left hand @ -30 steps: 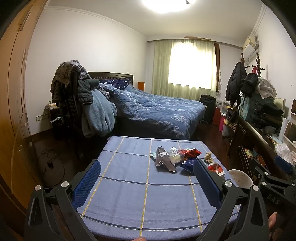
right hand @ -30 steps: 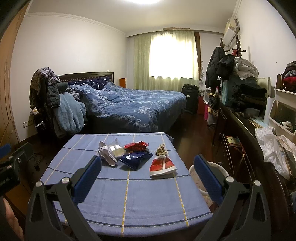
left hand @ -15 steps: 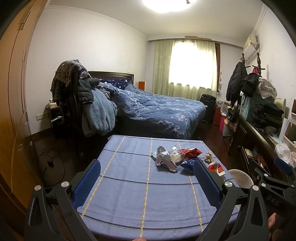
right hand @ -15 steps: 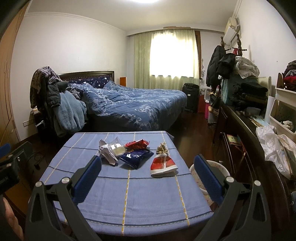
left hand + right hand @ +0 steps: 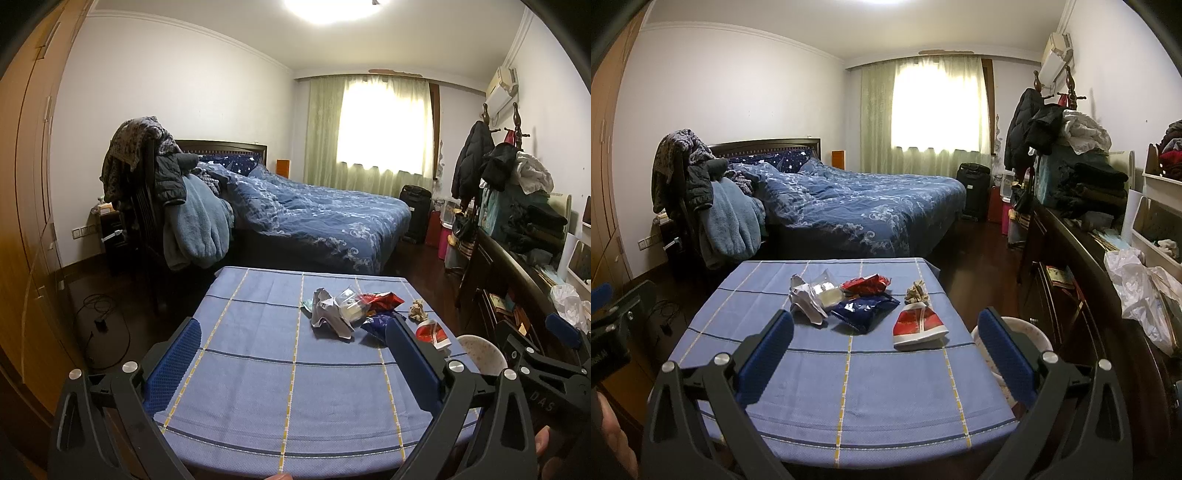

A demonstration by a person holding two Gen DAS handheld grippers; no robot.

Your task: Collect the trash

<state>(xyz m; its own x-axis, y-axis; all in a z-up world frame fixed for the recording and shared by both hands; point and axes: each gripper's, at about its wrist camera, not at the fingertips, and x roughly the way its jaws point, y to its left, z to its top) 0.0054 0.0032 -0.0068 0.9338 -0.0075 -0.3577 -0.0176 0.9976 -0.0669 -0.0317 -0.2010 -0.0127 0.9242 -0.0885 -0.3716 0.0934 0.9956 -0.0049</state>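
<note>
Trash lies on a blue-clothed table (image 5: 849, 387): a silver wrapper (image 5: 805, 299), a clear packet (image 5: 827, 293), a red wrapper (image 5: 866, 284), a dark blue snack bag (image 5: 866, 308), a crumpled brown scrap (image 5: 916, 291) and a red-and-white packet (image 5: 918, 323). In the left wrist view the silver wrapper (image 5: 328, 314) and red-and-white packet (image 5: 430, 330) also show. My left gripper (image 5: 291, 339) is open and empty above the table's near half. My right gripper (image 5: 886, 336) is open and empty, short of the trash.
A white bin (image 5: 1025, 332) stands on the floor at the table's right edge. A dark dresser (image 5: 1071, 280) with clutter and a plastic bag runs along the right. A bed (image 5: 857, 210) and a clothes-laden chair (image 5: 701, 206) stand beyond the table.
Both views have shifted very slightly; the grippers stay open and the trash has not moved.
</note>
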